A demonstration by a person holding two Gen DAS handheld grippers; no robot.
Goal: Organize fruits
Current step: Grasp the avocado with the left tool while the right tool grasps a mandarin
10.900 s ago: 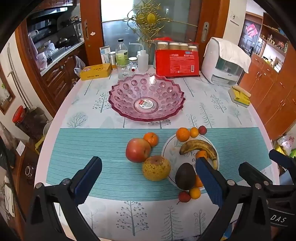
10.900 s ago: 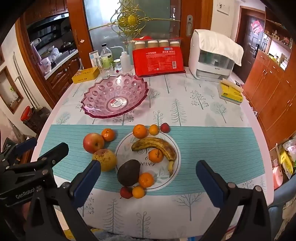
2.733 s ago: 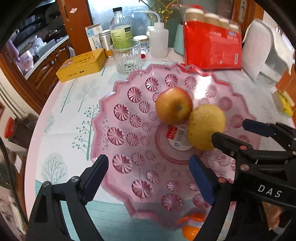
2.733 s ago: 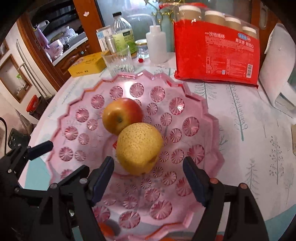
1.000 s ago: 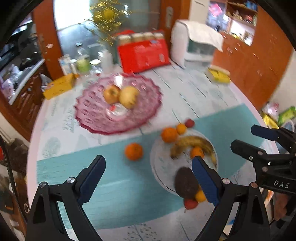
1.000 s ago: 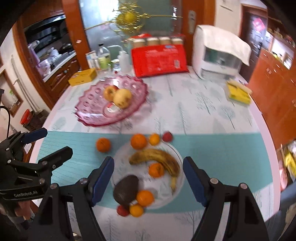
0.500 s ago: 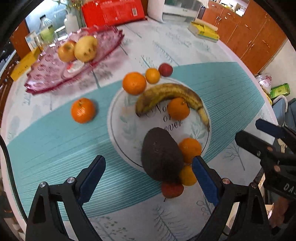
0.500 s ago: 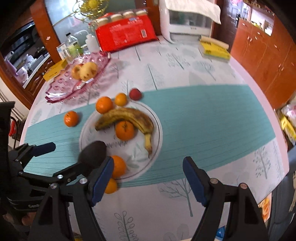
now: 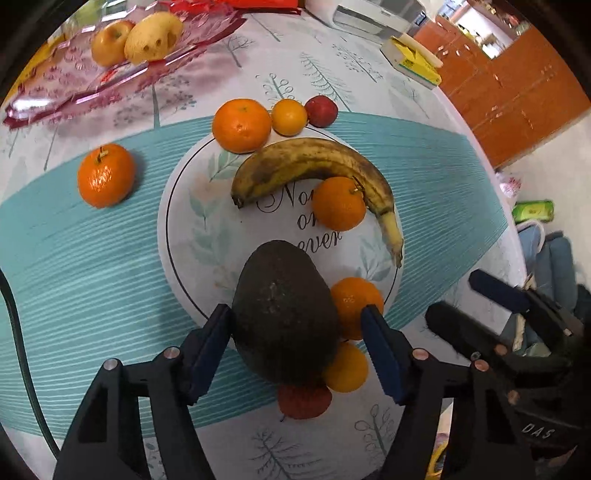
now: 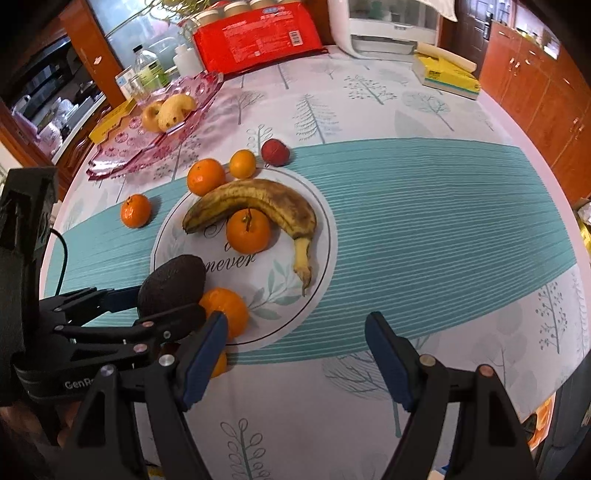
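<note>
both jaws closing round avocado (image 9: 284, 325) — left gripper (image 9: 295, 347)

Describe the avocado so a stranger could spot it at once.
Find the round white mat on the teal runner. At its near edge lies the avocado, between the left gripper fingers. It is the only dark, rough-skinned fruit; its neighbours are small oranges.

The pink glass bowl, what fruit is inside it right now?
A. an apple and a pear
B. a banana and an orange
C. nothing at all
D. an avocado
A: the pink glass bowl holds an apple and a pear side by side; the banana and avocado lie on the round white mat.
</note>
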